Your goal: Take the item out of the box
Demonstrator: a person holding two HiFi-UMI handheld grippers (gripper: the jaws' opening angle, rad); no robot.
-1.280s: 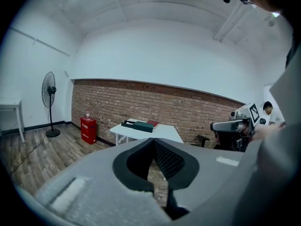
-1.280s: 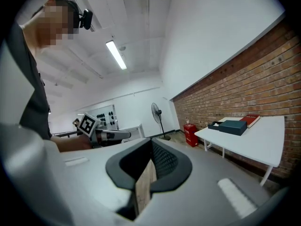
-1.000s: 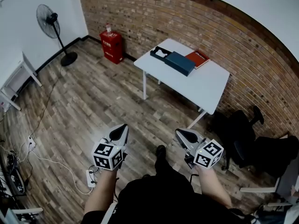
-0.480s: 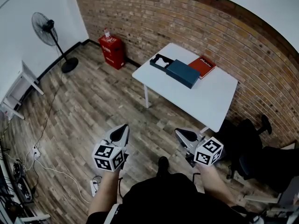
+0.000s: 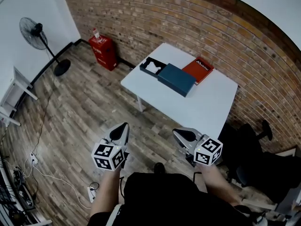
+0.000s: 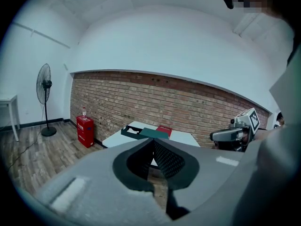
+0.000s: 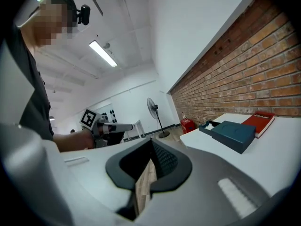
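On the white table (image 5: 207,108) lies an open dark box (image 5: 148,66) with a white item (image 5: 152,67) inside. A teal lid (image 5: 176,79) rests against the box's right side. In the head view both grippers hang low, well short of the table and over the wooden floor. My left gripper (image 5: 121,130) is shut and holds nothing. My right gripper (image 5: 181,136) is also shut and holds nothing. The left gripper view shows the box (image 6: 130,132) and lid (image 6: 153,133) far ahead. From the right gripper view the lid (image 7: 233,133) sits closer, on the right.
A red book (image 5: 198,70) lies behind the lid. A red crate (image 5: 102,51) stands against the brick wall, and a standing fan (image 5: 33,34) is at the far left. A black office chair (image 5: 251,149) sits to the right of the table. Cables and a power strip (image 5: 91,189) lie on the floor.
The table, box and lid have drawn closer and shifted left in the head view as the person steps forward. Both grippers stay shut and level.
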